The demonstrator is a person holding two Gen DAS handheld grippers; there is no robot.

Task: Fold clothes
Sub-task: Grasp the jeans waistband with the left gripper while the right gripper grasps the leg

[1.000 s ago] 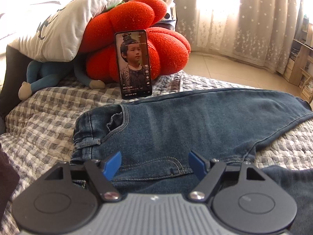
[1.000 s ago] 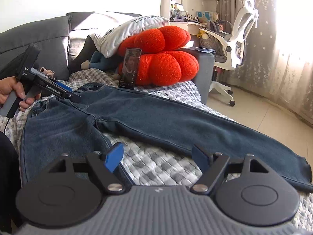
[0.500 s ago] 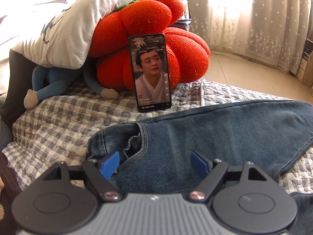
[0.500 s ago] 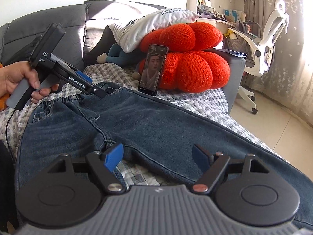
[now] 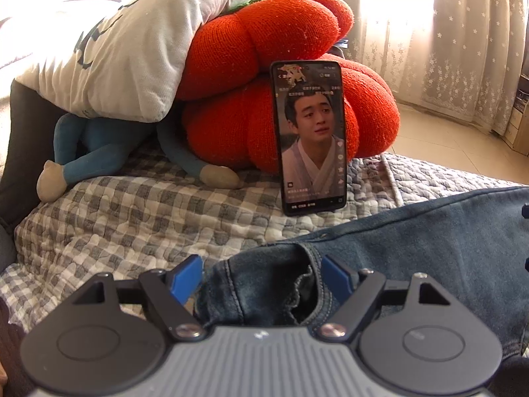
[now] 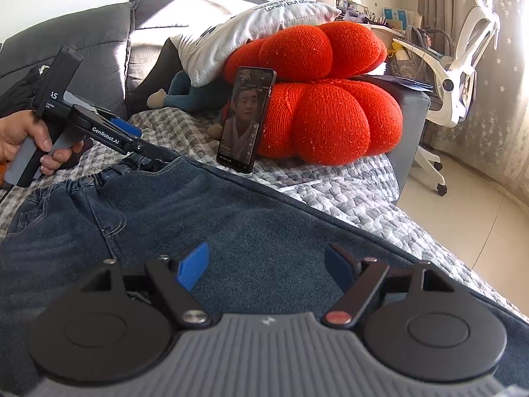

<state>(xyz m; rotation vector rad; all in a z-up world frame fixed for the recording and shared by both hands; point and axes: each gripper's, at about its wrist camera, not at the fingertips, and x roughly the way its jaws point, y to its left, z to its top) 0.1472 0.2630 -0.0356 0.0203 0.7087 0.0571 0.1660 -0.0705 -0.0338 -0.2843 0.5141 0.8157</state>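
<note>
Closing in on the dark blue denim jeans [image 6: 231, 225] spread across the grey checked quilt [image 5: 132, 218]. Left gripper [image 5: 263, 274], fingers wide, now straddling the waistband corner; right gripper [image 6: 267, 264], equally wide and empty, now hovering over the thigh. Nearing the first pinch.

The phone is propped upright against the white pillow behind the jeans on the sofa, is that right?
Not quite. The phone leans on the red cushion, not the white pillow, which lies on top of that cushion. The right wrist view shows it. It is upright, behind the jeans.
</note>
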